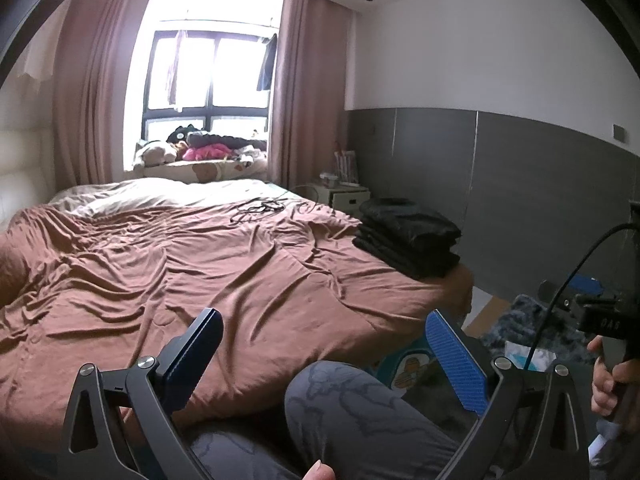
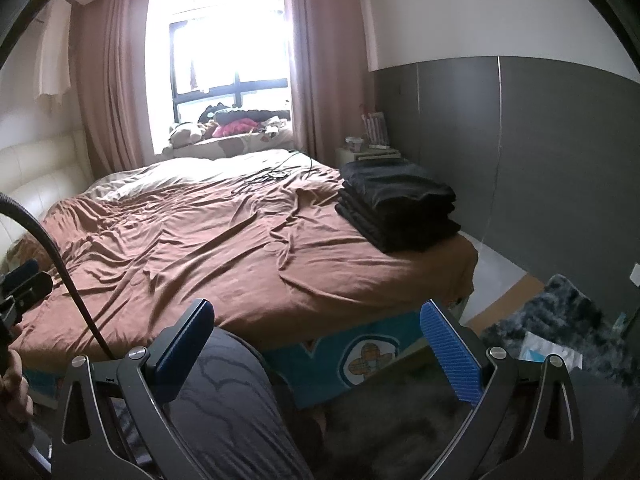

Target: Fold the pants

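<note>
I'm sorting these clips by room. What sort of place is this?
A home bedroom: a bed under a brown cover, pink curtains at a window, and a stack of folded dark pants near the bed's corner.

Home bedroom: bed (image 1: 200,264), curtained window (image 1: 208,76).

Both wrist views look low from the foot of the bed (image 1: 240,264) toward the window (image 2: 228,48).

Bright window (image 1: 208,76) w/ pink curtains (image 1: 308,92), brown-covered bed (image 1: 200,264), grey panelled wall (image 1: 520,176).
</note>
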Action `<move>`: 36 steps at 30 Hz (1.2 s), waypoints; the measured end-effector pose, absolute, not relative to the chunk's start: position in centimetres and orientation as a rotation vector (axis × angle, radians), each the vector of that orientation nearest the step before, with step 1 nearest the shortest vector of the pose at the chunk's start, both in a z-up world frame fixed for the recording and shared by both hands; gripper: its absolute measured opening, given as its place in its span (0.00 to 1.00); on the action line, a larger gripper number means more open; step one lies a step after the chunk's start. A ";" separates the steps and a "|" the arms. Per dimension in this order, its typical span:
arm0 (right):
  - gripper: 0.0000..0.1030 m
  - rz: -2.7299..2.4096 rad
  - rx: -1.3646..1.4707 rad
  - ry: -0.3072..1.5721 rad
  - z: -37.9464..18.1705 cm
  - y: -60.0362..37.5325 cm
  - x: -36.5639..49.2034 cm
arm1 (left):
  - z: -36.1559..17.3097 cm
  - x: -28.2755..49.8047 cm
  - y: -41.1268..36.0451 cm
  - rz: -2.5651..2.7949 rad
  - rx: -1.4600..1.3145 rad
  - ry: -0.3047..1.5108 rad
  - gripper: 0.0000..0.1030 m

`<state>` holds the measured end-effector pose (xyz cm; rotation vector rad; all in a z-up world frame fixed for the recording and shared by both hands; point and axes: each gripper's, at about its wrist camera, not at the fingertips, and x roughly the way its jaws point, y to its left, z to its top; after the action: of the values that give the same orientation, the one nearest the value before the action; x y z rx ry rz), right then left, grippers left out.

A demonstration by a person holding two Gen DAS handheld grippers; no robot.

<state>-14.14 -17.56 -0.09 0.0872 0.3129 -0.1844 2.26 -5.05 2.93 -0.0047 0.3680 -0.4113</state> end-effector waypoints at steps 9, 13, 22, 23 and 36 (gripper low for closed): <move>1.00 -0.186 0.080 0.311 0.0 -17.6 -14.1 | 3.0 2.3 -5.0 -0.386 -0.008 0.368 1.00; 1.00 -0.181 0.081 0.315 0.0 -17.5 -14.1 | 3.0 2.0 -5.3 -0.369 0.012 0.360 1.00; 1.00 -0.186 0.075 0.313 0.2 -17.5 -14.2 | 3.0 1.6 -5.7 -0.376 0.017 0.357 1.00; 1.00 -0.186 0.075 0.313 0.2 -17.4 -14.3 | 3.0 1.6 -5.6 -0.375 0.017 0.357 1.00; 1.00 -0.182 0.076 0.314 0.2 -17.5 -14.4 | 3.1 1.7 -5.0 -0.369 -0.007 0.361 1.00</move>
<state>-14.37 -17.47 0.22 0.0756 0.3144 -0.1824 1.73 -5.02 3.07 -0.0072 0.3612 -0.3688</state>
